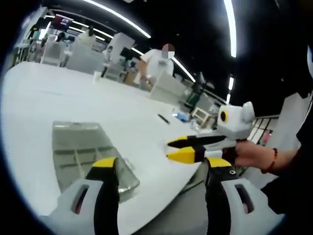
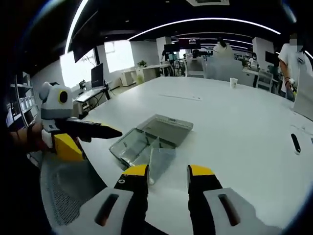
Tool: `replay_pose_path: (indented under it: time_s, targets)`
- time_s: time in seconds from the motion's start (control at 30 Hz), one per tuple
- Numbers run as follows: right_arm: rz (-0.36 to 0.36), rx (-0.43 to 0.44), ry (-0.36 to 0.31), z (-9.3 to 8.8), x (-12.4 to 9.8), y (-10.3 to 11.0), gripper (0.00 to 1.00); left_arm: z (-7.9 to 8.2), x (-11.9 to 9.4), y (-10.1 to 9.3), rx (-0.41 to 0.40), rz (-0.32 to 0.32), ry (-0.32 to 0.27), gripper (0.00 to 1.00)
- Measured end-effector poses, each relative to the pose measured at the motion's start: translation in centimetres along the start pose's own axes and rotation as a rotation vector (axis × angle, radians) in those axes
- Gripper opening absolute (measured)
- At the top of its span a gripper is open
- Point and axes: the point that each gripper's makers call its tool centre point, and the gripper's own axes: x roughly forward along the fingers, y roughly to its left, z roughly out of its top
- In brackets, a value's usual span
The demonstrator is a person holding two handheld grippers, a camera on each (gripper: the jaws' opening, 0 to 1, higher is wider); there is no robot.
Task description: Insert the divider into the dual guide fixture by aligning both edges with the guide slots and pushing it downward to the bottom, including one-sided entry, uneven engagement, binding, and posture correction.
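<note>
Both grippers are hovering spread and empty — left gripper (image 1: 161,171), right gripper (image 2: 166,176) — with the clear divider (image 2: 161,161) lying at twelve o'clock beside the fixture (image 2: 149,137), awaiting pickup.

White table (image 2: 234,122), plain and glossy all over. On it the box (image 2: 146,139) is clear plastic with a grey-green tint, and the loose panel (image 2: 160,164) at the near edge is see-through too. Right gripper (image 2: 166,172): yellow tips on black jaws, white body behind. Left gripper (image 1: 164,164) wears the same yellow, black and white. A small black pen (image 2: 295,143) lies by the right edge. A person (image 1: 157,61) in a white shirt stands beyond the table.
</note>
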Motion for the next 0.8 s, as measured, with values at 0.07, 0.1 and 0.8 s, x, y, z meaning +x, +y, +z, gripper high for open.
replay_pose_path:
  time_s: [0.07,0.1,0.8]
  targets:
    - [0.012,-0.01,-0.017,0.4,0.1,0.4,0.27,0.1,0.1,0.2,-0.006,0.004,0.003,0.65]
    - [0.018,-0.031,-0.024,0.6,0.2,0.7,0.27,0.2,0.1,0.3,-0.013,0.005,-0.001,0.64]
    - [0.063,-0.078,-0.063,1.8,0.7,2.8,0.27,0.5,1.2,0.6,-0.178,0.002,-0.052,0.23]
